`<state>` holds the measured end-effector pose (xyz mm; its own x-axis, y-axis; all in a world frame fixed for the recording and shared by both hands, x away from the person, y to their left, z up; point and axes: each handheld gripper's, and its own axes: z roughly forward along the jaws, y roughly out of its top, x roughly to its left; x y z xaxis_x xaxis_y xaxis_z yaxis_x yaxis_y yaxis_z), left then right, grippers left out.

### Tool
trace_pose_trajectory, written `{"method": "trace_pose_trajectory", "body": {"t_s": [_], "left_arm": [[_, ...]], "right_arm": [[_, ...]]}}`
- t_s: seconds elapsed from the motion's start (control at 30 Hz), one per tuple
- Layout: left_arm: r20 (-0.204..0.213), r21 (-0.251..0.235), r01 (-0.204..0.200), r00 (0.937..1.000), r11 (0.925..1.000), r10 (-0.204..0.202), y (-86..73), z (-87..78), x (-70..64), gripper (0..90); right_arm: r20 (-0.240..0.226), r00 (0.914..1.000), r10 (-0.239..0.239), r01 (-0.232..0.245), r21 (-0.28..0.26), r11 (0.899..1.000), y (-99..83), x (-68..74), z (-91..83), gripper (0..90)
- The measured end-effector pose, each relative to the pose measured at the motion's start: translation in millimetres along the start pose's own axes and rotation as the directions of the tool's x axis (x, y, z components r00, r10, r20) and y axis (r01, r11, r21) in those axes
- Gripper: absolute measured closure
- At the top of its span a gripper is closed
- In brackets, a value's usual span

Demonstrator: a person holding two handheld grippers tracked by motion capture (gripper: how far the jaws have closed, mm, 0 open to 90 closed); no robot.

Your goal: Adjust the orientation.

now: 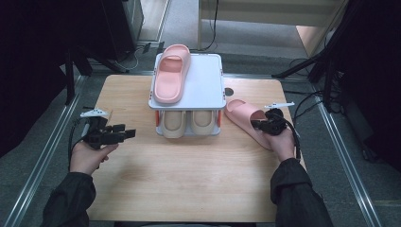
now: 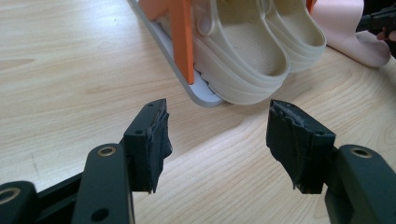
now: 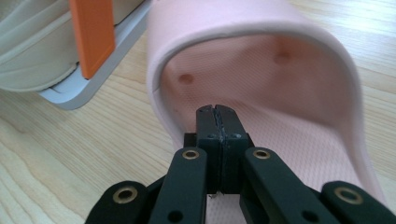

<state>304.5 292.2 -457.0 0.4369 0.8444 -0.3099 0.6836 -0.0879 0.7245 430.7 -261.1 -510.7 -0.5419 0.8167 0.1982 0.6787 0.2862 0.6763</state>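
One pink slipper (image 1: 171, 73) lies on the top shelf of a small white rack (image 1: 205, 82). Its mate (image 1: 241, 113) lies on the wooden table just right of the rack. My right gripper (image 1: 255, 124) is over that slipper's footbed. In the right gripper view the right gripper (image 3: 217, 112) is shut, jaws pressed together with nothing between them, its tip just inside the pink slipper's (image 3: 280, 93) strap arch. My left gripper (image 1: 126, 134) hovers left of the rack. The left gripper (image 2: 217, 135) stands open and empty, facing the beige slippers (image 2: 243, 60).
Two beige slippers (image 1: 187, 124) fill the rack's lower shelf, between orange posts (image 2: 183, 37). The table (image 1: 189, 179) has bare wood in front of the rack. Dark stands and cables sit on the floor on both sides.
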Motion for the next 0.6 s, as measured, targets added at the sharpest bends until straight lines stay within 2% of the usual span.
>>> {"method": "trace_pose_trajectory", "body": {"t_s": [0.07, 0.2, 0.43, 0.5, 0.6], "left_arm": [[-0.014, -0.008, 0.011, 0.9998, 0.9999, -0.011, -1.5, -1.6, 1.2, 39.8], [-0.013, -0.015, 0.024, 0.9996, 0.9996, -0.024, -4.5, -4.2, 4.5, 39.9], [-0.016, 0.012, 0.037, 0.9992, 0.9993, -0.037, -10.8, -2.7, 7.4, 39.8], [-0.014, 0.018, 0.044, 0.9989, 0.9989, -0.044, -11.4, -2.1, 8.3, 39.9], [-0.007, 0.023, 0.051, 0.9987, 0.9984, -0.051, -11.2, -1.1, 9.3, 39.9]], "right_arm": [[-0.005, 0.9999, -0.011, 0.011, 0.007, 1.000, 2.0, 4.8, 2.9, 90.0], [-0.030, 0.9994, -0.015, 0.015, 0.012, 1.000, 5.5, 14.6, 10.0, 89.9], [-0.048, 0.9988, -0.013, 0.014, 0.011, 1.000, 13.0, 27.9, 20.5, 89.2], [-0.038, 0.9992, -0.011, 0.012, 0.015, 1.000, 13.8, 29.1, 20.7, 86.4], [0.014, 0.9993, -0.033, 0.033, 0.021, 0.999, 15.7, 30.3, 13.3, 84.1]]}}
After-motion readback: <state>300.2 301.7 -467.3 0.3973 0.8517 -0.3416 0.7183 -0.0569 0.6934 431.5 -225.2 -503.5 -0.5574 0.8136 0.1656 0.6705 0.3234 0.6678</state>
